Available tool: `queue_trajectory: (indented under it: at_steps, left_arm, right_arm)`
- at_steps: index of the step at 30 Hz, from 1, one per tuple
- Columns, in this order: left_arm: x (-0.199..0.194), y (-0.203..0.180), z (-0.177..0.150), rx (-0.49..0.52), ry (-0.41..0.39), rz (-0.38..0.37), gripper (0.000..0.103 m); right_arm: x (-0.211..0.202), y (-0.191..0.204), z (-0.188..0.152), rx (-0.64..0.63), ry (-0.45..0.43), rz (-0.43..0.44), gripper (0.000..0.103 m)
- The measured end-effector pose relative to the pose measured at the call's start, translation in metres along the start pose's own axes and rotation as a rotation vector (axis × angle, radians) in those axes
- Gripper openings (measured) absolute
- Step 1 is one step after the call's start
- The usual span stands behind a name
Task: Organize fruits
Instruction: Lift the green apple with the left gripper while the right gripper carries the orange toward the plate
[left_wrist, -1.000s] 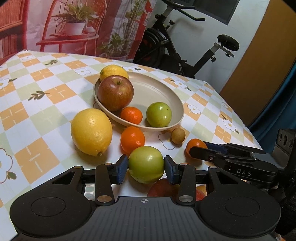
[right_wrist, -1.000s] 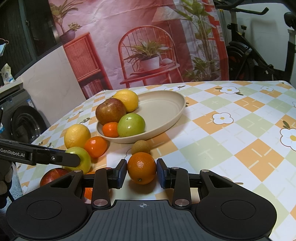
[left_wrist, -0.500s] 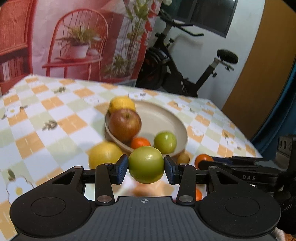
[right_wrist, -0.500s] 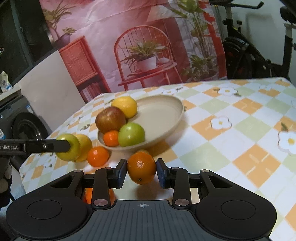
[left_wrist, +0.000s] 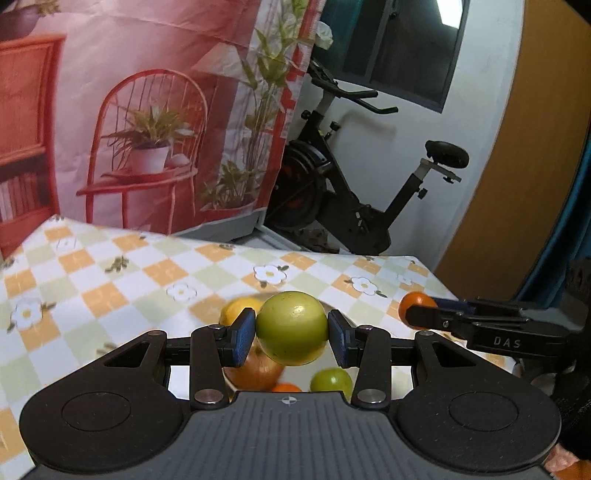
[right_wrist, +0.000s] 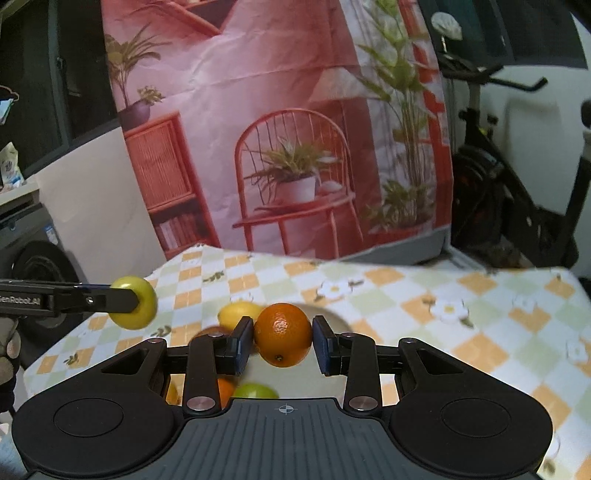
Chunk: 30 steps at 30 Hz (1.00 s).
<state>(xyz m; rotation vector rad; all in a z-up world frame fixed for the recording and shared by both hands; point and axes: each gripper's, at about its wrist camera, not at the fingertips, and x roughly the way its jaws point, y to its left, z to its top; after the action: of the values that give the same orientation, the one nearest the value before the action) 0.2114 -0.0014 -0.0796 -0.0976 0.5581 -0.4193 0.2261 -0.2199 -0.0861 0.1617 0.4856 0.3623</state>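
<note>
Left tongs (left_wrist: 291, 328) clench a smooth round green apple (left_wrist: 291, 326), right tongs (right_wrist: 283, 339) a dimpled orange (right_wrist: 283, 334)

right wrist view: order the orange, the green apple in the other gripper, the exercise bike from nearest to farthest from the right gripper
1. orange: gripped in the right gripper, centre.
2. green apple: up left, held by the left gripper, above the table.
3. exercise bike: far right, on the floor beyond the table's far edge.

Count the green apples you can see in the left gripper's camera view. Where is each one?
2. One green apple is clamped between the left gripper jaws; a second apple sits lower, just behind the gripper body. Others may be hidden underneath.
</note>
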Motion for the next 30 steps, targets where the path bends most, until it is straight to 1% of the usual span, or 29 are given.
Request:
queue_trajectory:
  at_steps: [5,8,11,14,23,25,28,30]
  left_arm:
    - [0.027,-0.002,0.014,0.023,0.029,-0.005,0.045]
    - [0.047,-0.002,0.021,0.042,0.058,-0.004,0.045]
    - [0.069,-0.001,0.027,0.071,0.093,-0.005,0.045]
    - [0.095,-0.001,0.032,0.097,0.148,-0.003,0.045]
    - [0.161,0.000,0.031,0.154,0.293,0.019,0.045]
    - [0.171,0.002,0.031,0.158,0.313,0.026,0.045]
    - [0.181,0.007,0.031,0.138,0.329,0.037,0.045]
    - [0.185,0.008,0.031,0.146,0.336,0.040,0.045]
  right_arm:
    - [0.025,-0.004,0.008,-0.026,0.034,-0.008,0.032]
    - [0.043,-0.008,0.006,-0.027,0.063,-0.018,0.032]
    - [0.060,-0.014,0.000,-0.021,0.084,-0.025,0.032]
    - [0.075,-0.020,-0.006,-0.011,0.104,-0.019,0.032]
    - [0.105,-0.040,-0.018,0.017,0.140,0.000,0.032]
    - [0.109,-0.042,-0.019,0.008,0.147,0.000,0.032]
    - [0.113,-0.042,-0.020,-0.021,0.144,-0.002,0.032]
    - [0.116,-0.044,-0.020,-0.025,0.143,-0.001,0.032]
